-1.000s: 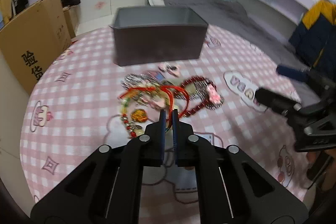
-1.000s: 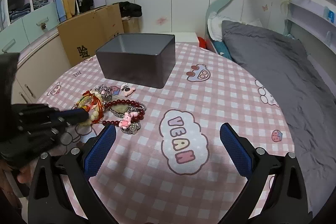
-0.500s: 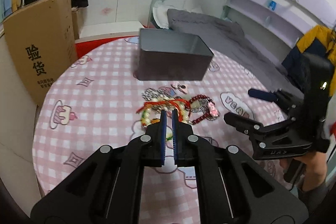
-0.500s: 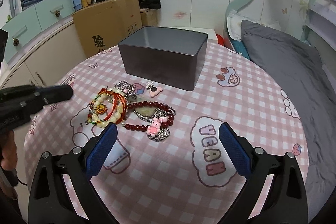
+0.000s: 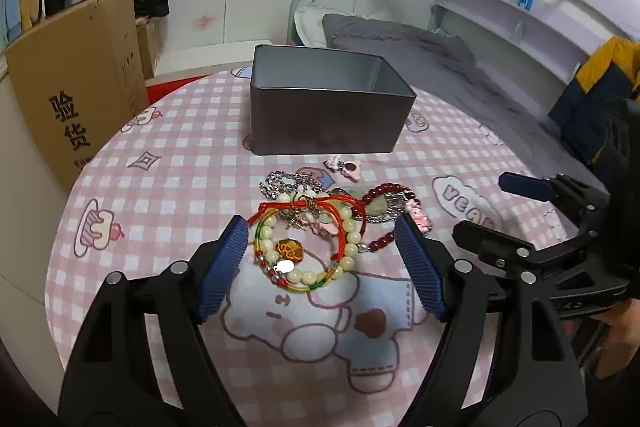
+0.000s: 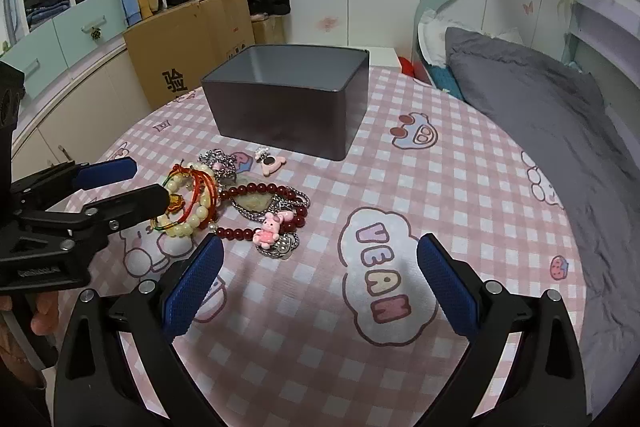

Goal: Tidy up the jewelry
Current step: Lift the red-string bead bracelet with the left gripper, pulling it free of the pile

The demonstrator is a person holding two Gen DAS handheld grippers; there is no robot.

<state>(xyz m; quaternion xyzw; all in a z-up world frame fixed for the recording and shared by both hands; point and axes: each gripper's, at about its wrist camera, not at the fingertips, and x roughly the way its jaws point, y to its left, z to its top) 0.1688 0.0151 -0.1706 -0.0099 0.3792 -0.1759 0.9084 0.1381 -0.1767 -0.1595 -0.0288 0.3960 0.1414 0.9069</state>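
The left tool (image 5: pixel 320 243) has just been opening, its pads apart over a cream bead bracelet (image 5: pixel 316 247) lying on the worktop (image 5: pixel 168 187), the grey tin (image 5: pixel 324 119) near the far edge.

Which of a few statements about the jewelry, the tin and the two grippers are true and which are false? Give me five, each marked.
1. The grey tin stands open, without a lid. True.
2. The cream bead bracelet lies inside the tin. False: it lies on the checked tablecloth, in front of the tin.
3. The left gripper is open, its jaws having just been opening, with the bracelet framed between them. True.
4. The right gripper is shut on the dark red bead strand. False: it is open and holds nothing.
5. The pink rabbit charm lies beside the dark red bead strand. True.
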